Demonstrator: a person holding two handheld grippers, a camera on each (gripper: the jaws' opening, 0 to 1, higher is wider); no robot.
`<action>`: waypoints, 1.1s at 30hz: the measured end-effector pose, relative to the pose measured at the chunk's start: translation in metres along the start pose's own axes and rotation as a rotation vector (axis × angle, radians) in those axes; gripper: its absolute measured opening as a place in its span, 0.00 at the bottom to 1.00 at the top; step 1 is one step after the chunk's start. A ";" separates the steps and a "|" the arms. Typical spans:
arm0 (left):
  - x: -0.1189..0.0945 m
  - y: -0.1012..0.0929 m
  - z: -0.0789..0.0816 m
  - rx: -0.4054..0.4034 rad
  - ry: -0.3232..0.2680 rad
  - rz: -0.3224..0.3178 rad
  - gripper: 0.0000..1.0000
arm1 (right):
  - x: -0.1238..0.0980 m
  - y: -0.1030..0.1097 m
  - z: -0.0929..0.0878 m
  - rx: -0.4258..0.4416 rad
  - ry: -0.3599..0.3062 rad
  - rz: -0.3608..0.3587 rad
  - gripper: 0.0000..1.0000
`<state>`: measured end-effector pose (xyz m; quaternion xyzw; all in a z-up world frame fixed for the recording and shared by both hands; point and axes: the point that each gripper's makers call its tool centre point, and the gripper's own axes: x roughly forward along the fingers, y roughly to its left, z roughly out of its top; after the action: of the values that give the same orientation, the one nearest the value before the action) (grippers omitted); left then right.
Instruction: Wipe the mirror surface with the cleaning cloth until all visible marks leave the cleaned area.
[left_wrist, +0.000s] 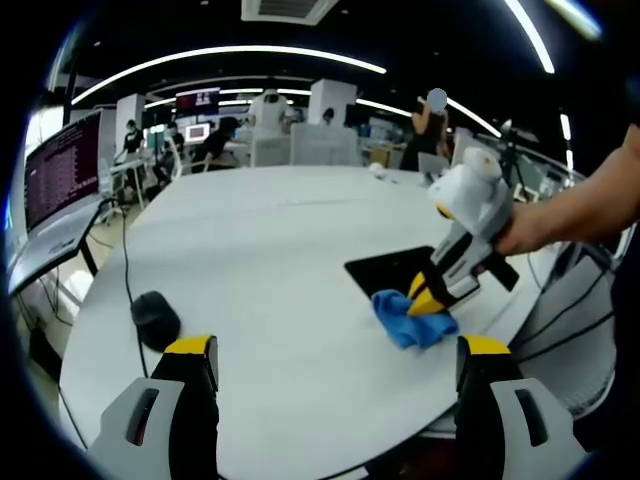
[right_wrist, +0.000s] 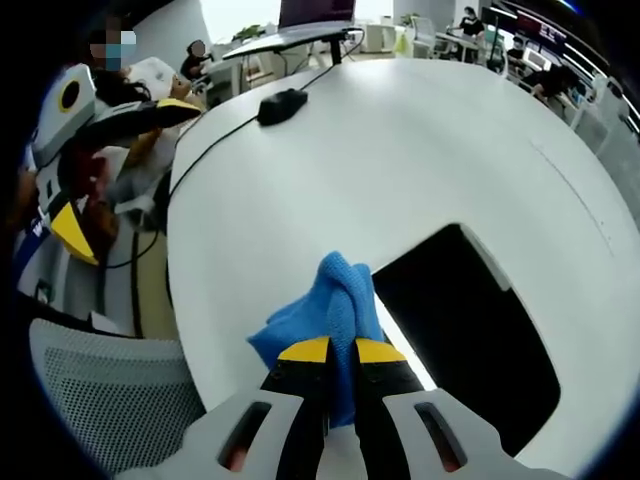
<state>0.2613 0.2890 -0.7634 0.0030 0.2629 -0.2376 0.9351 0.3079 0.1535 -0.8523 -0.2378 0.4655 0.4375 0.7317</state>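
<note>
- Left gripper view: left gripper (left_wrist: 335, 365) hovers over the white table (left_wrist: 260, 260), jaws spread wide, nothing between them.
- Same view: right gripper (left_wrist: 432, 300) comes in from the right, tips down on the blue cloth (left_wrist: 412, 322); cloth sits on the table at the near corner of the dark mirror (left_wrist: 395, 268).
- Black mouse (left_wrist: 155, 318) lies well apart, toward the left edge of the table, cable trailing off.
- Right gripper view: right gripper (right_wrist: 341, 352) has its jaws closed tight on the cloth (right_wrist: 335, 300), which is bunched and rises ahead of the tips.
- Mirror (right_wrist: 470, 330) lies flat just beside the cloth on the right; cloth looks barely on it, if at all. No marks can be made out on its dark face.
- Left gripper (right_wrist: 70, 215) is off the table edge at far left.
- Judgement: cloth is in hand, wiping at its start. Next move calls for pushing the cloth onto the mirror, pressing flat, and sweeping across.
</note>
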 end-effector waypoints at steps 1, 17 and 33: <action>0.000 0.000 0.000 0.000 -0.001 -0.001 0.99 | 0.000 0.001 0.000 -0.005 0.000 0.000 0.03; 0.003 0.000 -0.003 -0.004 0.008 -0.009 0.99 | 0.000 -0.002 0.000 -0.008 0.004 0.037 0.02; 0.001 0.004 -0.008 -0.010 0.018 -0.002 0.99 | 0.003 -0.019 0.011 -0.011 0.004 0.032 0.02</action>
<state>0.2600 0.2927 -0.7709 0.0004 0.2724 -0.2374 0.9324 0.3303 0.1533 -0.8514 -0.2353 0.4683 0.4513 0.7223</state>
